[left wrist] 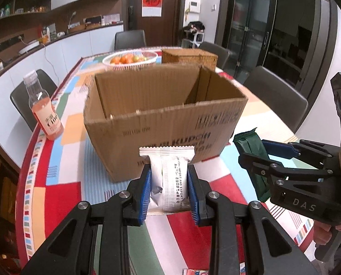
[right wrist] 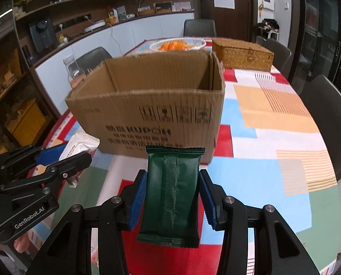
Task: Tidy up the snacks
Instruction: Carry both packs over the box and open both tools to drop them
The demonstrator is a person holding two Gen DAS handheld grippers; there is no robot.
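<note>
Both grippers face the open cardboard box [left wrist: 166, 105] just ahead — left gripper [left wrist: 169, 188] clamps the white snack pack [left wrist: 170, 178], right gripper [right wrist: 172, 197] the green snack pack [right wrist: 172, 190], both lengthwise toward it

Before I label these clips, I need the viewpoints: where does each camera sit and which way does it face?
Left wrist: on the left gripper, looking down along its fingers at the white packet it holds, cardboard box beyond; right gripper alongside.
Right wrist: on the right gripper, facing its green packet, same box; left gripper alongside.
Shared: box, fruit basket, wicker case.
</note>
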